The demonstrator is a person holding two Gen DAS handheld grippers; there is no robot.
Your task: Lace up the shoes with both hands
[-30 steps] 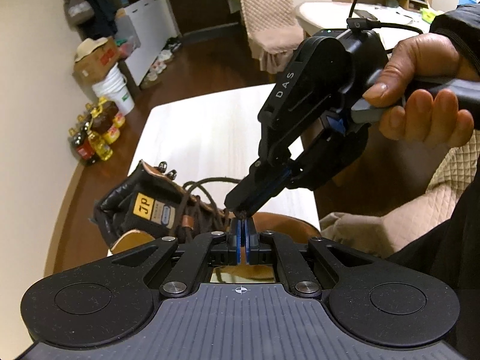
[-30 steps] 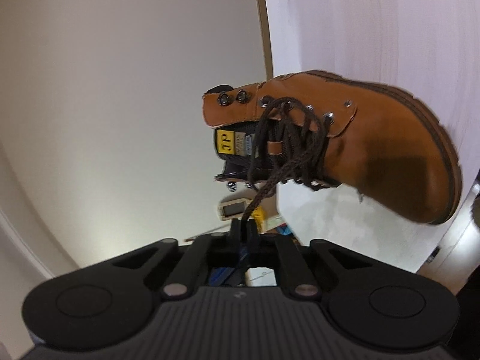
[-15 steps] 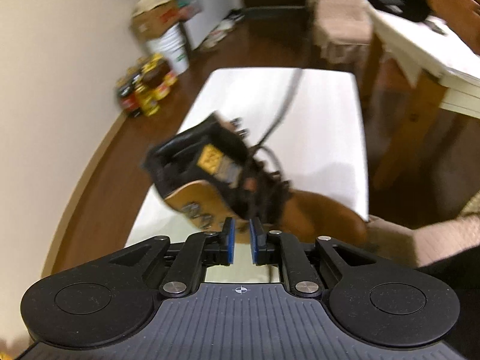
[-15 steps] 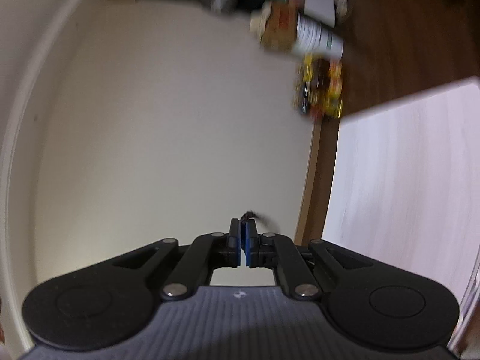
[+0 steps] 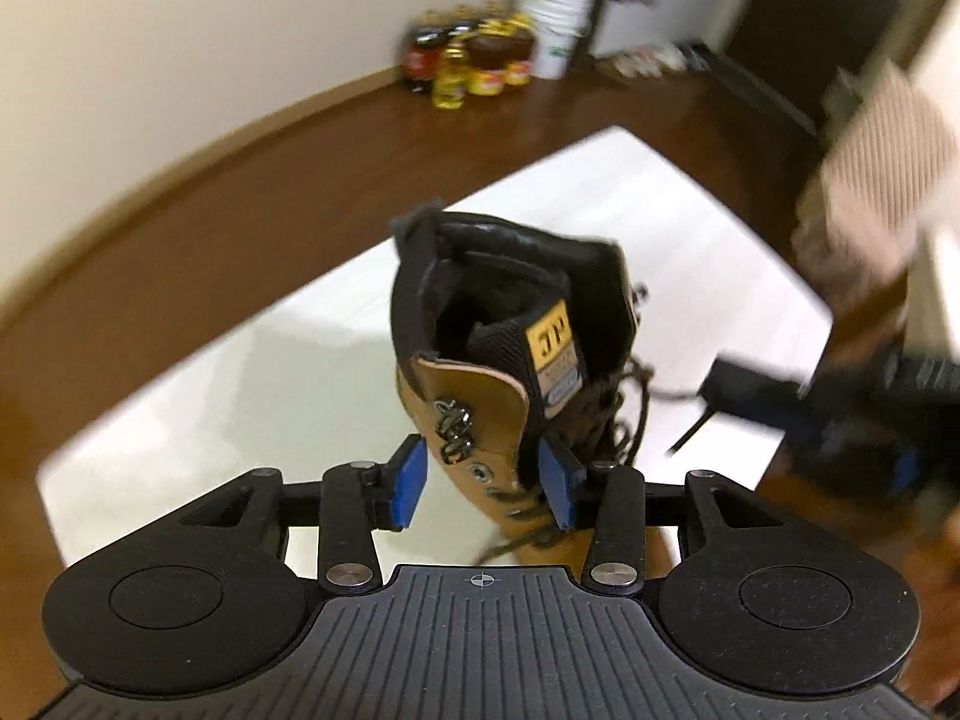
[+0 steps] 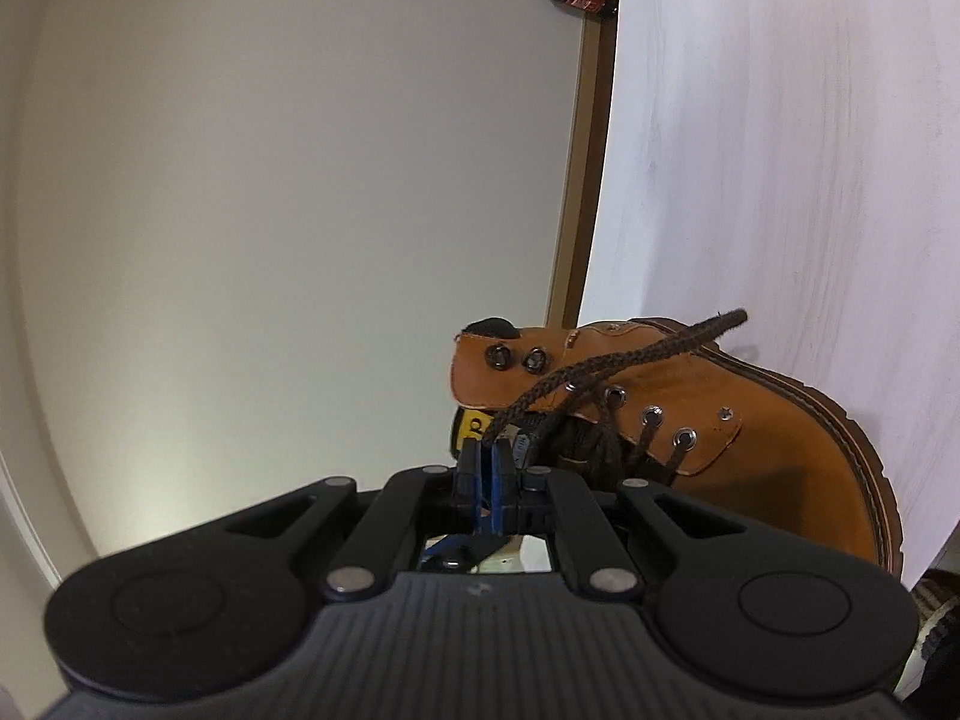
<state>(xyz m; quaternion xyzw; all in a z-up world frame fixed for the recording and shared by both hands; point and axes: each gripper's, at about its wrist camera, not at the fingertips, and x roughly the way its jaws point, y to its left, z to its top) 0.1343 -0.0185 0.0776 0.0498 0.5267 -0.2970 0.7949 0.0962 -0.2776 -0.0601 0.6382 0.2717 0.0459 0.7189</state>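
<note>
Your boot [image 5: 510, 360] stood upright on the white table [image 5: 288, 372], its black padded collar open toward the left wrist camera and the yellow tongue label showing inside. Your left gripper [image 5: 486, 483] hung just above the boot's upper part, pointing steeply down at it, and its jaws were opening: the two blue pads [image 5: 410, 483] stood apart on either side of the tan flap with the metal lace hooks, and neither pad pressed on the leather or held any lace. Beyond the boot, toward the far right edge of the table, your right gripper [image 5: 750, 384] showed only as a dark blur with the brown lace [image 5: 645, 396] running from the boot's eyelets toward it.

From the right wrist camera the boot [image 6: 690, 432] lay close in front, toe pointing away to the right, the table [image 6: 780, 150] behind it. Your right gripper [image 6: 485, 468] was closed tight on the lace [image 6: 612, 369]; the braided brown strand came out from between the pads and stretched over the boot's eyelet flap, with its free end [image 6: 729, 319] sticking out past the top edge of the boot. The lower eyelets were already threaded; the two hooks near the collar were bare.

Against the wall beyond the table stood a cluster of bottles [image 5: 468, 63] and a white bucket [image 5: 558, 30] on the dark wooden floor [image 5: 180, 228].
</note>
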